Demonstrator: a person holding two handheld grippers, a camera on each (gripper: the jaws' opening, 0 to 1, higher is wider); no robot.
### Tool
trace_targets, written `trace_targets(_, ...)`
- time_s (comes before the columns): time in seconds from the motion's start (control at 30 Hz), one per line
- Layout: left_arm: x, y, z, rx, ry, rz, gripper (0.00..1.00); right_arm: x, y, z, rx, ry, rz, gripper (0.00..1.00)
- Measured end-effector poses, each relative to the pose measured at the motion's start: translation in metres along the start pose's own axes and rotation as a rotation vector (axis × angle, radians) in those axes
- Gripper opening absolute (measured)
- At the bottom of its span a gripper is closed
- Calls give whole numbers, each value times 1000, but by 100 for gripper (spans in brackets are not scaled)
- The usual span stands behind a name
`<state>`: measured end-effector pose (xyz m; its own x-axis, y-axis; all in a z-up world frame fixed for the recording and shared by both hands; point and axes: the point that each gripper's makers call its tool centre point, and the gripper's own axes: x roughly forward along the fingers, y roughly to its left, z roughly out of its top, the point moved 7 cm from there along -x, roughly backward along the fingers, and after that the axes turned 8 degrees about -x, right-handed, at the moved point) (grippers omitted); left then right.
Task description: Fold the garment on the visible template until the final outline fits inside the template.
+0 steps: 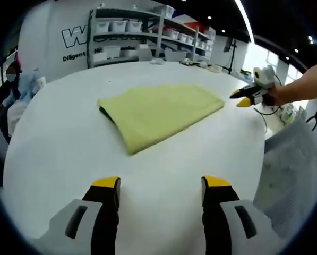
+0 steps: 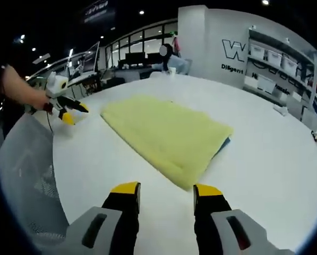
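Note:
A yellow-green garment (image 1: 161,114) lies folded into a flat rectangle in the middle of the white table (image 1: 68,149). A thin dark-blue edge (image 2: 225,142) peeks from under one side of it. My left gripper (image 1: 161,188) hovers over bare table a short way from the garment, open and holding nothing. In the right gripper view the garment (image 2: 166,135) lies just beyond my right gripper (image 2: 167,194), which is also open and holding nothing. Each gripper also appears in the other's view, held by a hand at the table's edge: the right gripper (image 1: 239,99) and the left gripper (image 2: 77,114).
Shelves with white bins (image 1: 131,26) stand behind the table by a white wall with lettering. A person (image 1: 15,79) sits at the far left. A grey mesh surface (image 1: 296,164) lies beside the table edge. Small items (image 1: 200,62) sit at the table's far edge.

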<state>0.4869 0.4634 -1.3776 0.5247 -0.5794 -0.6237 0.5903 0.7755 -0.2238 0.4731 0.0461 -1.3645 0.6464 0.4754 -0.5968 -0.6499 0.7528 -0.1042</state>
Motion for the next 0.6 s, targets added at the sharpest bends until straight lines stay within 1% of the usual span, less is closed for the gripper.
trace_targets(0.07, -6, -1, -3, -23, -12, 14, 71, -3, 6, -1, 11, 0, 0, 39)
trace_targets(0.17, -15, -4, -7, -38, -28, 30, 75, -7, 13, -2, 27, -8, -5, 44)
trace_targets(0.23, -19, -5, -9, -55, -26, 46, 79, -10, 19, -2, 33, -10, -7, 47)
trace_targets(0.33, -26, -7, -11, -69, -45, 58, 83, -13, 24, -3, 44, -12, -12, 50)
trace_targets(0.4, -31, -6, -5, -86, -57, 77, 85, -16, 29, -2, 56, -17, -18, 52)
trace_targets(0.47, -35, -9, 2, -74, -80, 81, 86, -17, 32, -2, 57, -20, -22, 55)
trace_targets(0.6, -38, -12, 2, -84, -83, 91, 87, -21, 40, 1, 74, -29, -31, 59)
